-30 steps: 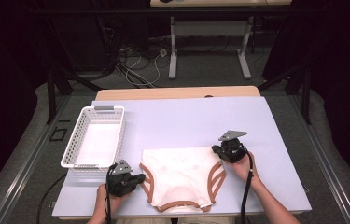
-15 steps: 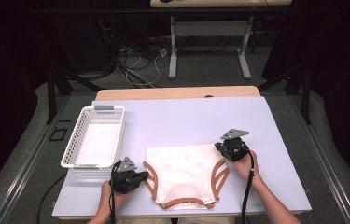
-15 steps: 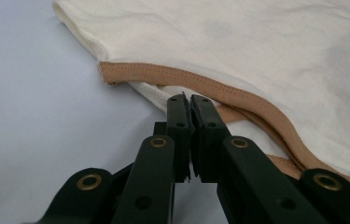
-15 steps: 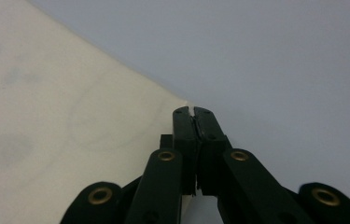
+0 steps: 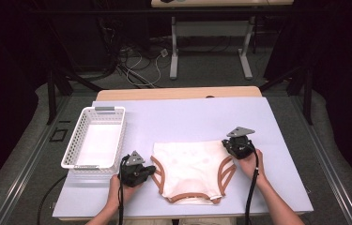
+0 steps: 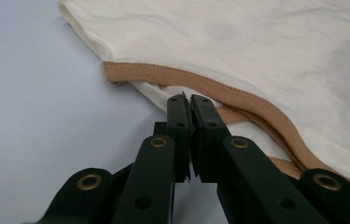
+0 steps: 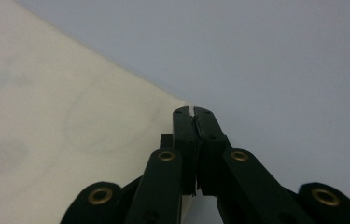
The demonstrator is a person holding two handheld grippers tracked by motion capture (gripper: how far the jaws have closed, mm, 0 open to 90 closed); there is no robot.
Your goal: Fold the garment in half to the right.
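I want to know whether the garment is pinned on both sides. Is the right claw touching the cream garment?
Touching. In the right gripper view the right claw is closed at the corner of the cream garment, with cloth running under its jaws.

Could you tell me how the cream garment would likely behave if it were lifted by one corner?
The garment lies flat with soft creases, so it would probably droop and fold, not hold shape. It looks thin, so likely light. Pushed across the table, it would probably bunch up.

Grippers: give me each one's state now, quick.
Left gripper: shut on the cream garment, at its tan-trimmed edge.
Right gripper: shut on the garment's corner.
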